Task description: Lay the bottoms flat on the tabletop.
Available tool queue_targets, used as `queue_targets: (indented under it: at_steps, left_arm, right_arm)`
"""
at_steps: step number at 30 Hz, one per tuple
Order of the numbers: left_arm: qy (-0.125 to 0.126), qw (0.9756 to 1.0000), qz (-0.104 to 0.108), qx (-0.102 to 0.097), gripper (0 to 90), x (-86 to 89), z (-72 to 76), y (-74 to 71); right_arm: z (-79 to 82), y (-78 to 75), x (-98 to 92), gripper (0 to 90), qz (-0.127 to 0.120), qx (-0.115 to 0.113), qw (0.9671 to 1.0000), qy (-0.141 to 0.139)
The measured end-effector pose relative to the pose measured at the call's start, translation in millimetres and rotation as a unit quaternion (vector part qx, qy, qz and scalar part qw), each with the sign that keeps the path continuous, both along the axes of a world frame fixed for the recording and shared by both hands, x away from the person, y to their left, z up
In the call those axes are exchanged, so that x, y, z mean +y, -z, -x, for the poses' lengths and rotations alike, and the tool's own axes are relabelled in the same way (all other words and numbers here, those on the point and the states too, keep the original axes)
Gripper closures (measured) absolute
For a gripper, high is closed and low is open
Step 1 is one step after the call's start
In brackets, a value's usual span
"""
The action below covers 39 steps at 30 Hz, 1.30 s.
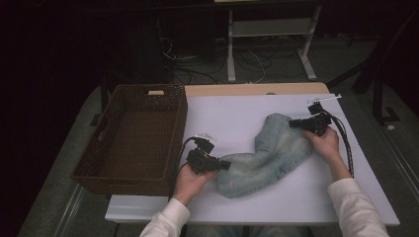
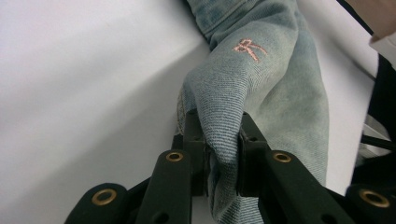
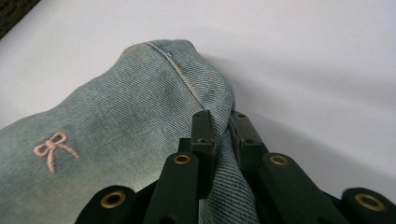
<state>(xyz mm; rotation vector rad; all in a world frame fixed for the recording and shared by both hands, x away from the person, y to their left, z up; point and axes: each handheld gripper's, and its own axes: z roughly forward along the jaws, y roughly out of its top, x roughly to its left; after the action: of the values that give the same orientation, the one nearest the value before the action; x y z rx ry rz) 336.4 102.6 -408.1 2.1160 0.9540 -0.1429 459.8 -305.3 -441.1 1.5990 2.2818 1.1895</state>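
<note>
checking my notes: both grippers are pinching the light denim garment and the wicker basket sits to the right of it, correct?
Not quite. The wicker basket sits to the left of the denim garment, as the high view shows. The rest holds: the left gripper and right gripper each pinch the denim.

I see the basket (image 1: 131, 140) at centre left of the frame, on the bench's (image 1: 276, 202) left edge. The garment (image 1: 269, 155) lies right of it, mid-frame, running from lower centre to upper right. My left claw (image 1: 223, 165) bites its lower-left end, my right claw (image 1: 295, 123) its upper-right end.
</note>
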Motion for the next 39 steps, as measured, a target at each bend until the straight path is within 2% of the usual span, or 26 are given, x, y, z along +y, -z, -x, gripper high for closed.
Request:
queue_targets:
  at_steps: [3, 6, 9, 12, 17, 20, 25, 27, 31, 35, 37, 39]
  left_arm:
    - [-0.013, 0.9998, -0.004, -0.014, 77.7, 3.9, -2.9, -5.2]
    - [-0.028, 0.9995, 0.004, -0.016, 78.0, 9.6, -6.8, -8.8]
    - [-0.040, 0.9988, 0.007, -0.027, 78.2, 13.0, -9.5, -14.2]
    - [-0.054, 0.9976, 0.019, -0.041, 78.3, 16.0, -12.6, -18.8]
    - [-0.072, 0.9959, 0.019, -0.052, 78.2, 17.3, -17.2, -16.1]
    - [-0.074, 0.9965, 0.015, -0.035, 78.0, 15.9, -19.0, -5.2]
    - [-0.081, 0.9962, 0.028, -0.019, 76.2, 17.6, -17.4, 2.5]
    - [-0.081, 0.9962, 0.030, -0.013, 74.2, 19.1, -15.9, 4.2]
    - [-0.084, 0.9955, 0.042, 0.004, 71.1, 20.1, -7.0, 8.2]
    - [-0.082, 0.9953, 0.045, 0.025, 66.1, 21.4, 0.3, 11.2]
    - [-0.076, 0.9952, 0.048, 0.038, 67.0, 22.0, 5.0, 13.8]
    - [-0.070, 0.9957, 0.045, 0.041, 69.7, 21.4, 8.0, 14.4]
  right_arm:
    - [2.3, -5.0, -6.0, 81.5, -0.006, -0.004, 0.9999, 0.011]
    - [5.5, -9.1, -11.8, 81.7, -0.012, -0.012, 0.9996, 0.023]
    - [9.4, -14.2, -17.4, 81.8, -0.022, -0.021, 0.9990, 0.033]
    - [13.2, -20.3, -21.6, 81.9, -0.030, -0.031, 0.9982, 0.041]
    - [26.2, -30.1, -28.0, 81.8, -0.047, -0.047, 0.9961, 0.058]
    - [34.8, -27.8, -30.5, 81.8, -0.053, -0.039, 0.9960, 0.060]
    - [56.2, -20.9, -33.2, 81.8, -0.079, -0.017, 0.9943, 0.069]
    - [65.3, -22.1, -34.0, 81.8, -0.079, -0.016, 0.9945, 0.067]
    - [84.8, -24.3, -37.7, 81.8, -0.101, -0.014, 0.9924, 0.068]
    - [103.1, -30.3, -39.1, 81.8, -0.102, -0.020, 0.9925, 0.064]
    - [111.6, -32.7, -40.0, 81.8, -0.104, -0.022, 0.9924, 0.062]
    - [119.8, -33.7, -41.3, 81.8, -0.106, -0.022, 0.9922, 0.061]
